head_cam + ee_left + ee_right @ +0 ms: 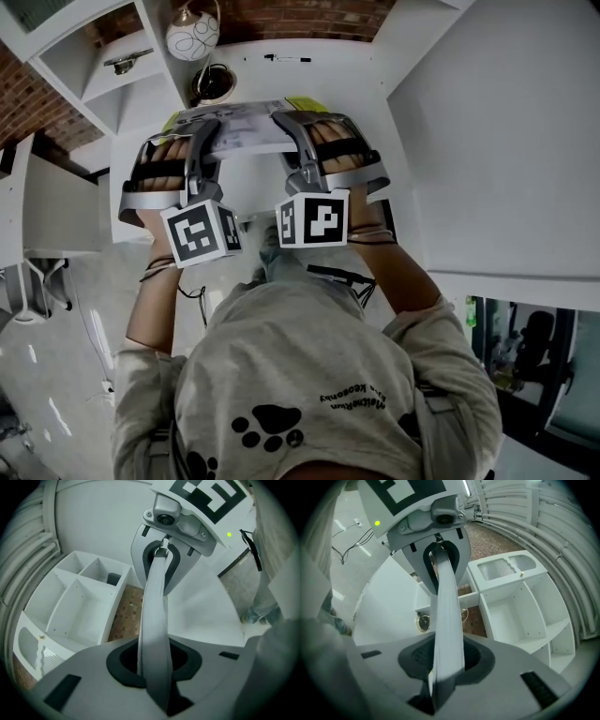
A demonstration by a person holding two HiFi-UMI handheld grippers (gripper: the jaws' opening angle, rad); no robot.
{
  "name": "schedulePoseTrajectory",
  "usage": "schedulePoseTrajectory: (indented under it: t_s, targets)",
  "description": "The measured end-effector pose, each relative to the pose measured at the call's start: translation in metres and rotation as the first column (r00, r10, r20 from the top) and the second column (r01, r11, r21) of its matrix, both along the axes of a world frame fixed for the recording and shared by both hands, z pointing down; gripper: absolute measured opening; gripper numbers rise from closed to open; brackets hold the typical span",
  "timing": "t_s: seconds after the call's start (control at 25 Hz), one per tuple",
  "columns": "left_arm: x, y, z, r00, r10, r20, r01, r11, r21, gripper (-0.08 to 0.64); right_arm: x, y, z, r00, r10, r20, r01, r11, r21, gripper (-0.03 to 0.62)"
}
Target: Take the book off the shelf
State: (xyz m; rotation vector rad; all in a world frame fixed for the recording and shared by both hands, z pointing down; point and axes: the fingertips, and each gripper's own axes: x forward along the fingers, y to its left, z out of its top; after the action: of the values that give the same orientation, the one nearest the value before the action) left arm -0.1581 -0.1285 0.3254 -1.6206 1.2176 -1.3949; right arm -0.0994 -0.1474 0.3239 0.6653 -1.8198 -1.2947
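We see the left gripper with its fingers clamped on one edge of the book, and the right gripper pinching the opposite edge. The book hangs over the desk, towards its far left corner, clear of the shelf beyond.
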Motion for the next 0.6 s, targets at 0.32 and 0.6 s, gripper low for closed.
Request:
schedulePoseTrajectory:
  t_s: [0.32,0.6]
  targets:
    - [0.024,0.025,0.028,1.0,0.02,-0.023,-0.021,0.999,-0.032,0.078,0.024,0.026,0.027,1.0,0.025,-0.011,-0.025,1.0,-0.018,0.086]
    - [0.037,0.03,0.066,0.999,0.013,-0.04,-0.016,0.997,-0.075,0.078,0.037,0.031,0.064,0.999,0.023,-0.025,-0.024,0.998,-0.063,0.087]
